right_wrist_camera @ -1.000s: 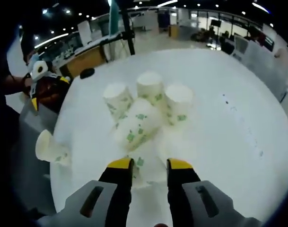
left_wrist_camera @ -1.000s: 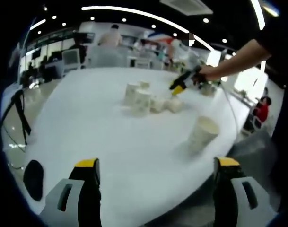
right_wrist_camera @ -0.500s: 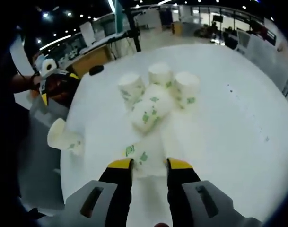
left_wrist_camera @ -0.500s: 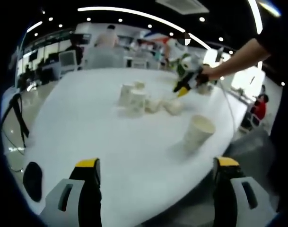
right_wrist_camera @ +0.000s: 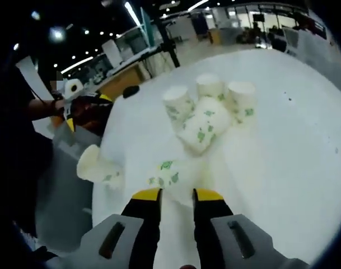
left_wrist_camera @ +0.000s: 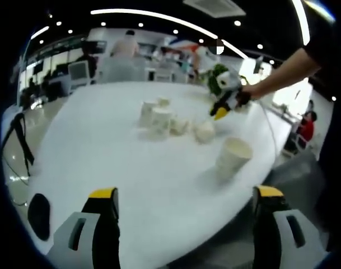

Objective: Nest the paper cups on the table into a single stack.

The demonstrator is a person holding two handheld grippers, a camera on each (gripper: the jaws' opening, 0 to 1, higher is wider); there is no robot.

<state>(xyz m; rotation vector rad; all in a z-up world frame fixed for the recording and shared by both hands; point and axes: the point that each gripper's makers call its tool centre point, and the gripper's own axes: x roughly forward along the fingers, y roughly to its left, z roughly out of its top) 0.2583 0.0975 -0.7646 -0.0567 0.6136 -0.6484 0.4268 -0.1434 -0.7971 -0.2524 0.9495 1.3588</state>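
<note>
Reaching in, left gripper [left_wrist_camera: 187, 193]: its yellow-tipped fingers are spread wide with nothing between them, low over the near rim of the tabletop [left_wrist_camera: 120, 162].
Lone cup [left_wrist_camera: 234, 157]: nearest in the left gripper view, standing upright near the tabletop's edge, long axis vertical, open mouth up. It is plain pale paper, tapering to a narrower base.
Right gripper [right_wrist_camera: 176, 194]: fingers drawn close, a narrow slit between the yellow tips. I cannot tell whether they pinch anything.
Lying cup [right_wrist_camera: 167, 174]: on its side just past those tips, long axis roughly across the right gripper view. It is white paper with green leaf prints.
Toppled cup [right_wrist_camera: 201, 126]: farther on, on its side against the cluster, long axis slanting from lower left to upper right in the right gripper view, same green print.
Standing cups [right_wrist_camera: 209, 87]: three on end in a tight row behind it, side by side, white with green marks.
Tabletop: round, smooth, matte white.
Black object [right_wrist_camera: 131, 91]: small, dark and rounded, at the far rim.
</note>
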